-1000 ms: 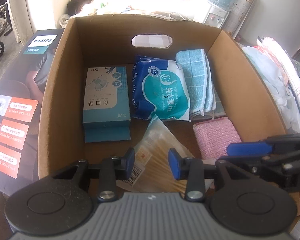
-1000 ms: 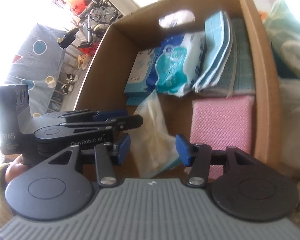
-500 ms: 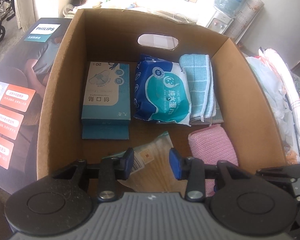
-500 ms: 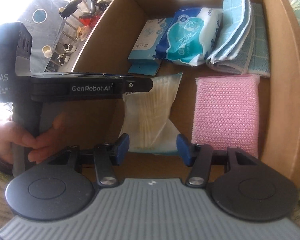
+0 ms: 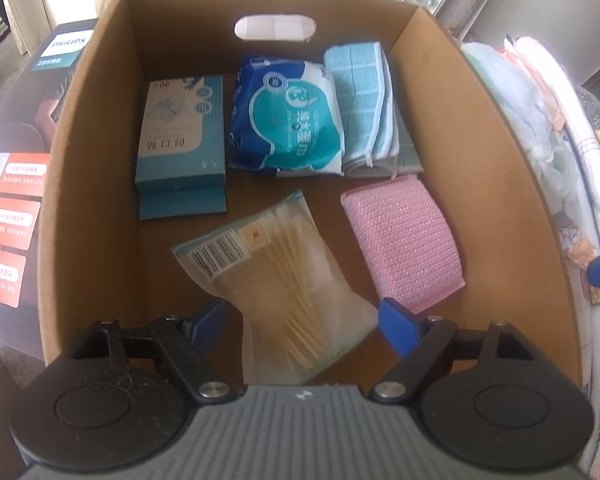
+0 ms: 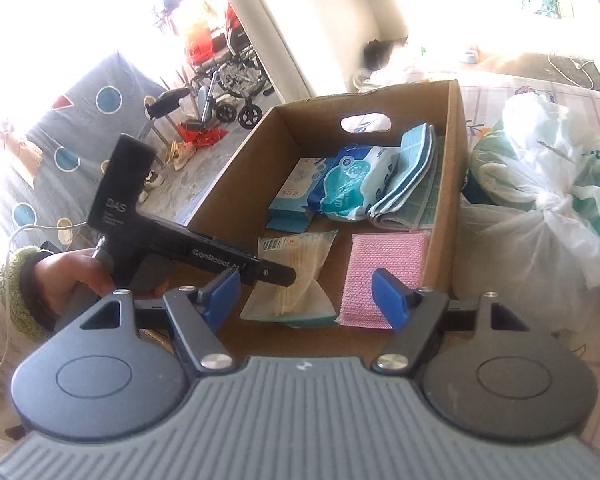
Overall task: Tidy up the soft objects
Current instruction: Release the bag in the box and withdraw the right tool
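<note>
Since the cardboard box (image 5: 480, 128) already holds the wipes pack (image 5: 286, 120), folded blue cloths (image 5: 360, 96), pink sponge cloth (image 5: 404, 240) and cotton-swab bag (image 5: 284, 280), packing looks nearly done — left tool (image 5: 302, 320) and right tool (image 6: 306, 292) are both opening, empty; tied bags (image 6: 540, 208) wait outside.

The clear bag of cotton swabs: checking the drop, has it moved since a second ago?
Yes. The clear bag of cotton swabs now lies flat on the cardboard box floor, beside the pink sponge cloth.
</note>
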`<state>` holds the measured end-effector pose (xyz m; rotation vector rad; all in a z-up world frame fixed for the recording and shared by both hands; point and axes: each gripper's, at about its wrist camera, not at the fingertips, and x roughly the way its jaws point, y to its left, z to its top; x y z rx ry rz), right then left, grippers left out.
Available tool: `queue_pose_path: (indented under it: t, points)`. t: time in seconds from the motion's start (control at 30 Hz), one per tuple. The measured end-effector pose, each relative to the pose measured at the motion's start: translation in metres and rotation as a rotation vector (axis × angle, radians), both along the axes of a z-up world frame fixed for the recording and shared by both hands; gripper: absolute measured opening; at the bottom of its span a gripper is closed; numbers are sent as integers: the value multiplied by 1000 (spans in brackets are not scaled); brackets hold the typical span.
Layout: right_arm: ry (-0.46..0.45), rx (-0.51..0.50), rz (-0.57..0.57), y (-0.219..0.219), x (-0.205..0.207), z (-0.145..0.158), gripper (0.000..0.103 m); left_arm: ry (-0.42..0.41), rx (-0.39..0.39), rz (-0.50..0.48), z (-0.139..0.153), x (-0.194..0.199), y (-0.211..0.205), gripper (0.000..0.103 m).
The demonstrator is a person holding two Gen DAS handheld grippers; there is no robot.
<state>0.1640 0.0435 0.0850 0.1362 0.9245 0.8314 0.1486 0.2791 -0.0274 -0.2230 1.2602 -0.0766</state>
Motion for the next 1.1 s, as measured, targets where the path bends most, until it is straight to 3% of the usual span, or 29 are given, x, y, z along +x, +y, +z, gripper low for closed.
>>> queue_pose_path:
  t: [0.23, 0.63, 0.83, 1.1]
  points:
    - [16, 59, -58, -36, -5, -10, 73, 94, -25, 90, -35, 20, -3, 82]
    - [82, 85, -148, -73, 6, -39, 73, 2, -8, 128, -36, 34, -13, 82]
    - [73, 74, -165, -78, 4, -41, 74, -25, -34, 166, -15, 23, -5, 91]
    - [45, 90, -208, -93, -7, -35, 75, -115, -56, 224, 17, 8, 0, 91]
